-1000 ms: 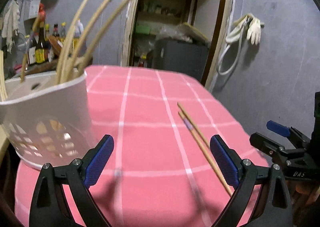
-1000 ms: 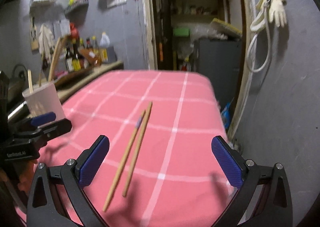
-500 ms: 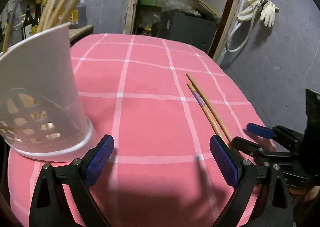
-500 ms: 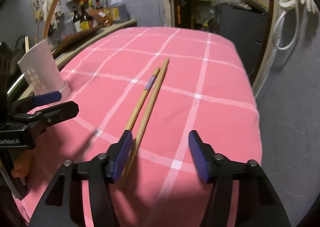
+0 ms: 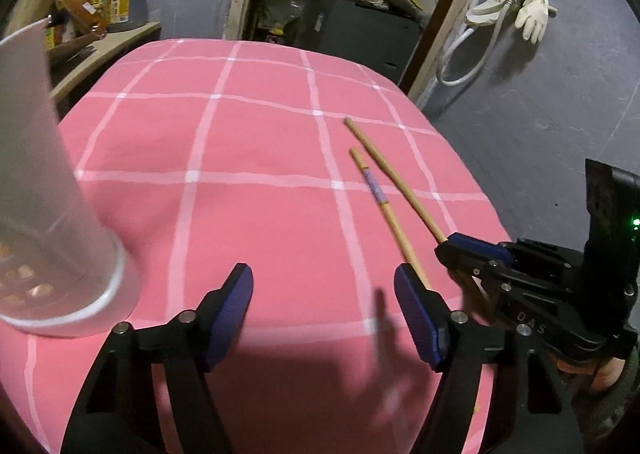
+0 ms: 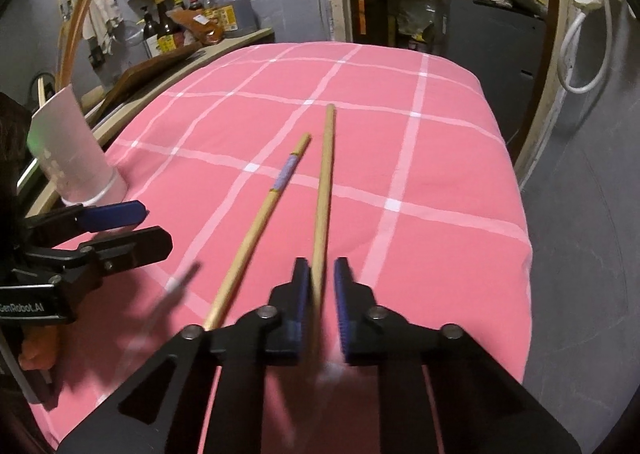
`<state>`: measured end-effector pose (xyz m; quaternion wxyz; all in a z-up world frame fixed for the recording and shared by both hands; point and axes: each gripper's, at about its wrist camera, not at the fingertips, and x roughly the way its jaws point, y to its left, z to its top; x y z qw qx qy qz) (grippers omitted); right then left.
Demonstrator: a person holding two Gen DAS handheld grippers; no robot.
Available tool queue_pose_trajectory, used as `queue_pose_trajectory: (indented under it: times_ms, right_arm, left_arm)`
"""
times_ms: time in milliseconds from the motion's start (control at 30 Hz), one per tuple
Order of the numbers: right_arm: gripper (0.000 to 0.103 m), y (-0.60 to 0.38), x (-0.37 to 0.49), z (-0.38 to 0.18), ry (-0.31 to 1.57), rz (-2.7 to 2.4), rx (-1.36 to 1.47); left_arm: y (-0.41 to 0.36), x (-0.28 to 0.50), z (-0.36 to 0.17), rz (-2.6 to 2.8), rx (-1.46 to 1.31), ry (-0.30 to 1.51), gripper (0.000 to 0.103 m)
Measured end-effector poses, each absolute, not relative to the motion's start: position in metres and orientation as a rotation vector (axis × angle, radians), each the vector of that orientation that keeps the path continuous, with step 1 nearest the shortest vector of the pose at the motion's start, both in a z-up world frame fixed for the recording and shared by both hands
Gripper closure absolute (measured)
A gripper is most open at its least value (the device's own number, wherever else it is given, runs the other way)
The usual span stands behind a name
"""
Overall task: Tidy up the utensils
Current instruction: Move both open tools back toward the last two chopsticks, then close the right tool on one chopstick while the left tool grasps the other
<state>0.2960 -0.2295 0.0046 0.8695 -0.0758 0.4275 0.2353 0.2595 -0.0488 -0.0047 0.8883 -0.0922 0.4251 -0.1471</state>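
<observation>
Right tool (image 6: 321,286) apparently pinching plain chopstick (image 6: 325,174).

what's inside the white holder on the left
Pale sticks rise out of the white holder in the right wrist view; its opaque wall hides their lower ends and anything else inside.

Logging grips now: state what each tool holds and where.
Right tool: plain chopstick, gripped at its near end. Left tool: closing, holding nothing.

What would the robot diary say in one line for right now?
right gripper: shut on plain chopstick | left gripper: closing, nothing between its jaws | banded chopstick: lying on tablecloth
</observation>
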Motion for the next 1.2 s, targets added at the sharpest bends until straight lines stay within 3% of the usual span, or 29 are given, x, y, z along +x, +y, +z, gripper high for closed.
queue_pose_trajectory:
  times_ms: [267, 400, 600, 800, 900, 1200]
  right_arm:
    - [0.098, -0.251, 0.305, 0.008, 0.893, 0.443, -0.164]
    - [0.098, -0.255, 0.312, 0.007, 0.915, 0.455, -0.176]
    - [0.094, -0.247, 0.338, 0.008, 0.979, 0.49, -0.204]
    - [0.088, -0.235, 0.354, 0.007, 1.033, 0.484, -0.237]
    - [0.097, -0.231, 0.352, 0.007, 1.042, 0.476, -0.242]
    - [0.098, -0.256, 0.327, 0.018, 0.976, 0.481, 0.003]
  left_arm:
    - [-0.074, 0.28, -0.007, -0.397, -0.181, 0.932, 0.06]
    - [-0.085, 0.291, -0.01, -0.433, -0.171, 0.965, 0.076]
    - [-0.1, 0.298, -0.013, -0.471, -0.149, 1.005, 0.091]
    - [-0.096, 0.305, -0.016, -0.462, -0.188, 1.042, 0.097]
    - [-0.091, 0.305, -0.014, -0.451, -0.198, 1.05, 0.098]
    - [-0.09, 0.287, -0.002, -0.448, -0.169, 0.999, 0.098]
